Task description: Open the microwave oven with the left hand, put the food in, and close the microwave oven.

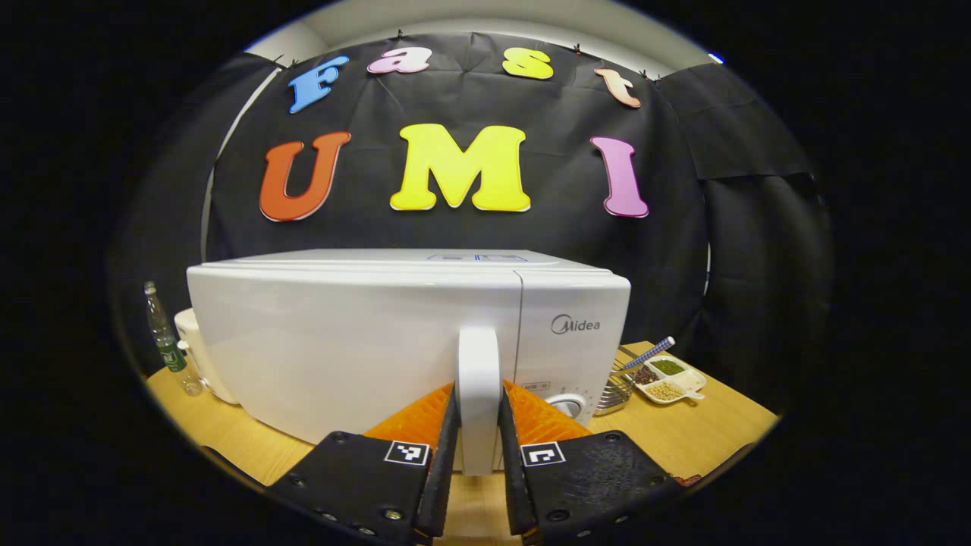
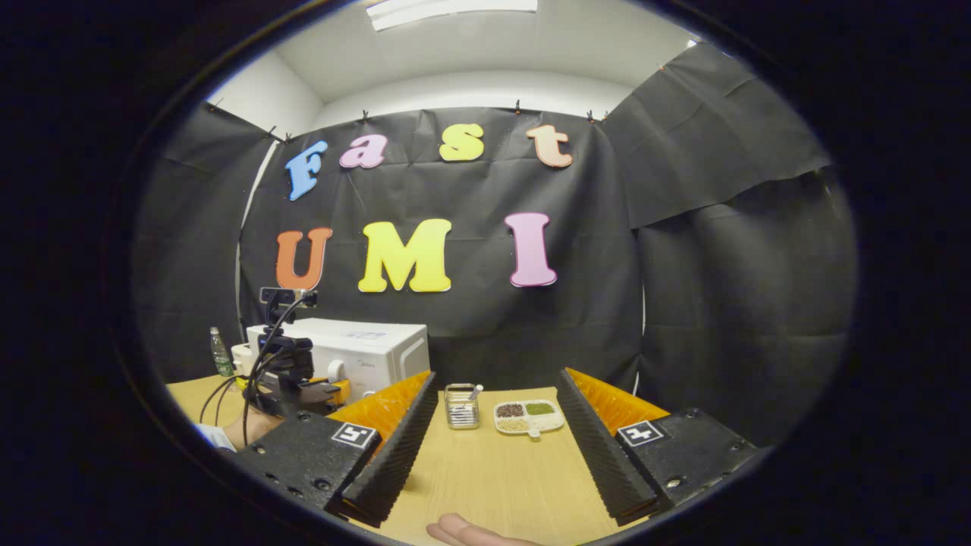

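In the left gripper view, your left gripper (image 1: 479,462) sits at the bottom centre of the frame, its two fingers clenched on the microwave's white door handle (image 1: 479,379), one finger pressing each side of it. The microwave oven (image 1: 364,341) stands across the middle of the frame on the wooden table (image 1: 698,432), its door closed. At the right edge of that view, a divided food dish (image 1: 669,379) with three kinds of grains or beans lies beside a wire basket (image 1: 616,390) holding a striped-handled utensil. A plastic bottle (image 1: 163,341) and a white appliance (image 1: 193,353) stand at the left of the frame.

In the right gripper view, your right gripper (image 2: 497,440) is released, fingers spread wide above the table at the bottom of the frame. Between its fingers, farther off, you see the food dish (image 2: 529,417) and the basket (image 2: 461,406). The microwave (image 2: 364,356) shows at mid-left, with the other gripper before it. A fingertip (image 2: 470,531) shows at the bottom edge.
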`<state>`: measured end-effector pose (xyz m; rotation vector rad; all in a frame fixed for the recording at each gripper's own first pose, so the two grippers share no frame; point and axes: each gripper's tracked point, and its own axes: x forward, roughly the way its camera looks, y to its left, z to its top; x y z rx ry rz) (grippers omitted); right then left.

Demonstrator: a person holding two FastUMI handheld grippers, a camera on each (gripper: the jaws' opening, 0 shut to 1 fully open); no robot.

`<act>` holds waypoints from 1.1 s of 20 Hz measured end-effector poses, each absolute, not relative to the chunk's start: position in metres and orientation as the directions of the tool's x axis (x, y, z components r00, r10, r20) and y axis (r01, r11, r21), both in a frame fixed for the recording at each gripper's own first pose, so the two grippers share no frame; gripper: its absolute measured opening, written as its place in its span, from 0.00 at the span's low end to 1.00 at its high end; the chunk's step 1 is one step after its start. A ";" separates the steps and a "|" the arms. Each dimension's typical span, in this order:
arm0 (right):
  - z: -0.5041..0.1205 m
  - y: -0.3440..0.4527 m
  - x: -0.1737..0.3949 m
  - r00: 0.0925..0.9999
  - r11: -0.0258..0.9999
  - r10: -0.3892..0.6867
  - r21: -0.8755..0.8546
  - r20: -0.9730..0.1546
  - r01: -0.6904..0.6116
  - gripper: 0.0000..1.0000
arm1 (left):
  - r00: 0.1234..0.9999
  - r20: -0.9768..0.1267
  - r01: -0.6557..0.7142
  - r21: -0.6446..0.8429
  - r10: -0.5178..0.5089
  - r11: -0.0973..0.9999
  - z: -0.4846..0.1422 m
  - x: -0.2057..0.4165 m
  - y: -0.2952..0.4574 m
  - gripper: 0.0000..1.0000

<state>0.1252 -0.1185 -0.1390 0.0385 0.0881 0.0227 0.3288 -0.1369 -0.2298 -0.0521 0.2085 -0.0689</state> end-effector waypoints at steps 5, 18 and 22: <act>-0.137 -0.121 0.115 0.994 0.999 0.016 0.032 -0.104 -0.012 1.00 | 0.973 -0.221 0.061 -0.036 -0.068 0.997 -0.231 0.325 -0.133 0.08; -0.128 -0.117 0.082 0.991 0.999 0.010 0.042 -0.135 -0.004 1.00 | 0.951 -0.250 0.163 -0.103 -0.184 0.981 -0.229 0.249 -0.120 0.03; -0.131 -0.103 0.079 0.987 0.998 0.020 0.056 -0.160 -0.011 0.90 | 0.949 -0.240 0.188 -0.089 -0.204 0.978 -0.225 0.207 -0.098 0.03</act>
